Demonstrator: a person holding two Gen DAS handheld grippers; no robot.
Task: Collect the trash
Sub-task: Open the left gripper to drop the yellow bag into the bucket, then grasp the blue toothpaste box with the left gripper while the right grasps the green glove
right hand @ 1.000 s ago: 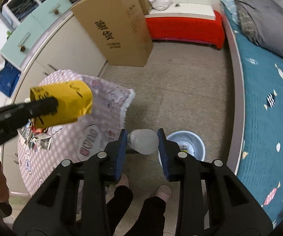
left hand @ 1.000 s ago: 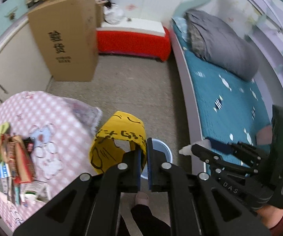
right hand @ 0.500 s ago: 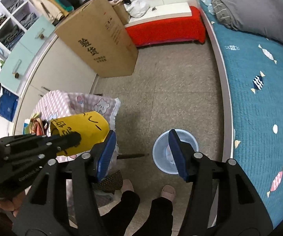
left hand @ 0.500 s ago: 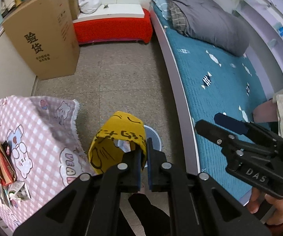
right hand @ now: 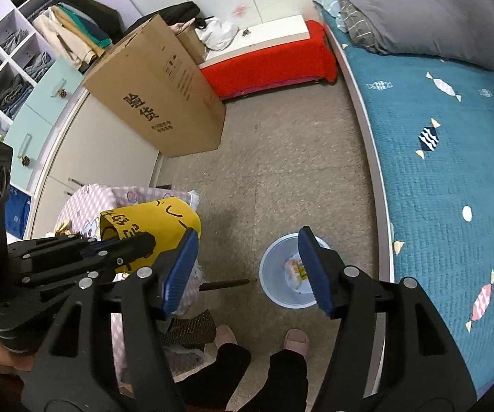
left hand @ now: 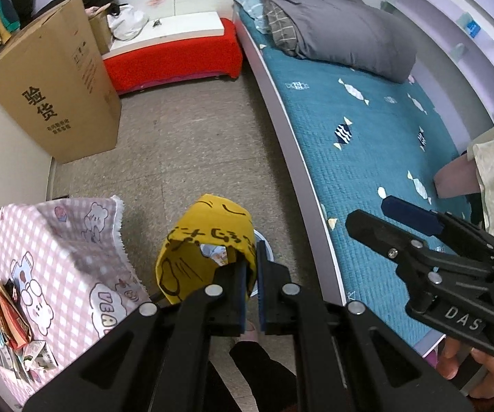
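Note:
My left gripper (left hand: 252,285) is shut on the rim of a yellow paper bag (left hand: 205,240) with black drawings, and scraps show inside it. The bag hangs beside the table's edge, over a pale blue bin (left hand: 264,238) that it mostly hides. In the right wrist view my right gripper (right hand: 247,237) hangs above the floor with its jaws opening and nothing between them. The bin (right hand: 271,257) stands on the floor below its right finger, with pale wrappers (right hand: 293,267) in it. The bag (right hand: 150,219) and left gripper (right hand: 137,243) are at the left.
A small table with a pink checked cloth (left hand: 58,240) carries several wrappers (left hand: 3,312). A tall cardboard box (left hand: 58,96) stands by the cabinets, with a red bench (left hand: 171,61) at the far wall. The teal bed (left hand: 367,137) runs along the right. The person's feet (right hand: 295,340) are near the bin.
The clear bottle held between my right jaws a second ago is gone from them, and the jaws have spread wide. Both views have swung towards the bed. The left gripper keeps the bag.

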